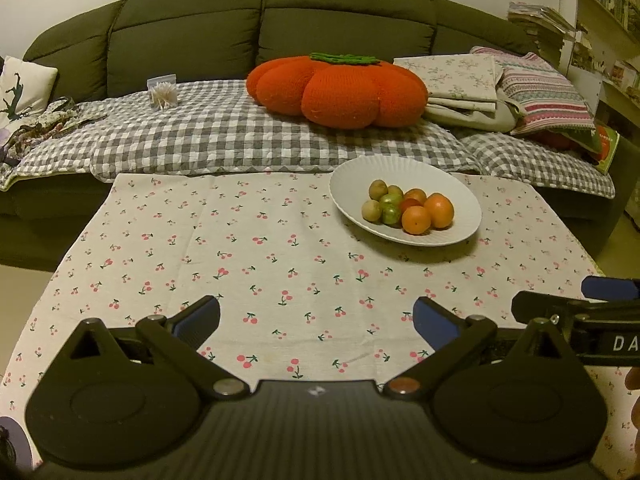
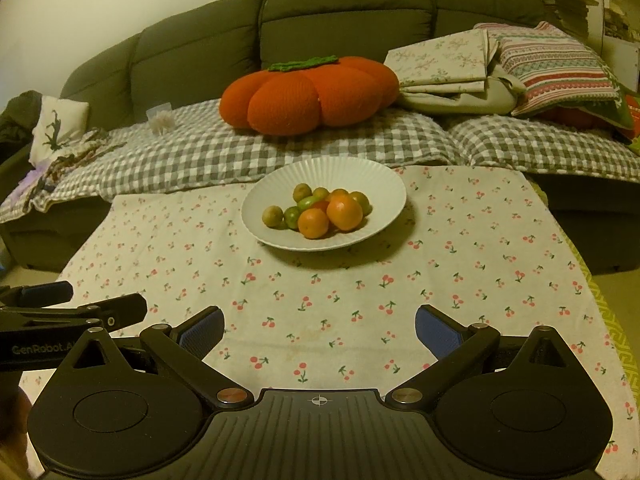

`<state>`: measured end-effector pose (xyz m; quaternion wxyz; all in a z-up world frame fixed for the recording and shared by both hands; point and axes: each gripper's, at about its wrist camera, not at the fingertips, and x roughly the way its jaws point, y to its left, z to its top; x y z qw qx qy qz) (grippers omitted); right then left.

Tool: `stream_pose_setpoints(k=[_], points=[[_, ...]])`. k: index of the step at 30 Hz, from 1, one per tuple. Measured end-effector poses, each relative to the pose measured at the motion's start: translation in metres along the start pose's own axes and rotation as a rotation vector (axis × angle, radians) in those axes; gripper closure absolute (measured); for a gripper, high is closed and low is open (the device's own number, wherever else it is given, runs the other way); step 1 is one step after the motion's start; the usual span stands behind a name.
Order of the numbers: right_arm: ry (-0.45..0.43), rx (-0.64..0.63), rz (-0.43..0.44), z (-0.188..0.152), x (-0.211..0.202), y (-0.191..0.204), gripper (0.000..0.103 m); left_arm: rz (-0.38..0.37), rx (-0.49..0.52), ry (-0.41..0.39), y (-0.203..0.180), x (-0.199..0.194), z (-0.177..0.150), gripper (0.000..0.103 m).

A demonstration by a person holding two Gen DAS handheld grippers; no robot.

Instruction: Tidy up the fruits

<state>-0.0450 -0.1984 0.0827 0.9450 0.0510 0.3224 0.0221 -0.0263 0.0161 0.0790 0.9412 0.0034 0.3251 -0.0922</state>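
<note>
A white ribbed plate (image 1: 452,196) (image 2: 360,176) stands on the cherry-print tablecloth (image 1: 248,248) (image 2: 460,264). It holds several fruits: two oranges (image 1: 439,210) (image 2: 345,212), green fruits (image 1: 390,213) (image 2: 293,216) and brownish kiwis (image 1: 371,210) (image 2: 273,216), with something red half hidden between them. My left gripper (image 1: 316,322) is open and empty above the near cloth, left of and well short of the plate. My right gripper (image 2: 319,326) is open and empty, facing the plate from the near side. Each gripper shows at the edge of the other's view (image 1: 576,304) (image 2: 76,308).
A dark sofa (image 1: 192,28) with a grey checked cover (image 1: 224,136) runs behind the table. On it lie an orange pumpkin cushion (image 1: 336,90), folded linens (image 1: 460,80), a striped pillow (image 1: 544,92) and a box of cotton swabs (image 1: 162,92). Shelves (image 1: 612,4) stand at right.
</note>
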Motion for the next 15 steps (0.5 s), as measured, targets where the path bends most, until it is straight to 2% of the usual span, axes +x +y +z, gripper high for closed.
stream_pose_setpoints(k=[15], points=[[0.0, -0.006, 0.002, -0.0016, 0.0002, 0.0011, 0.001, -0.002, 0.017, -0.009, -0.0033, -0.0014, -0.0009, 0.001]])
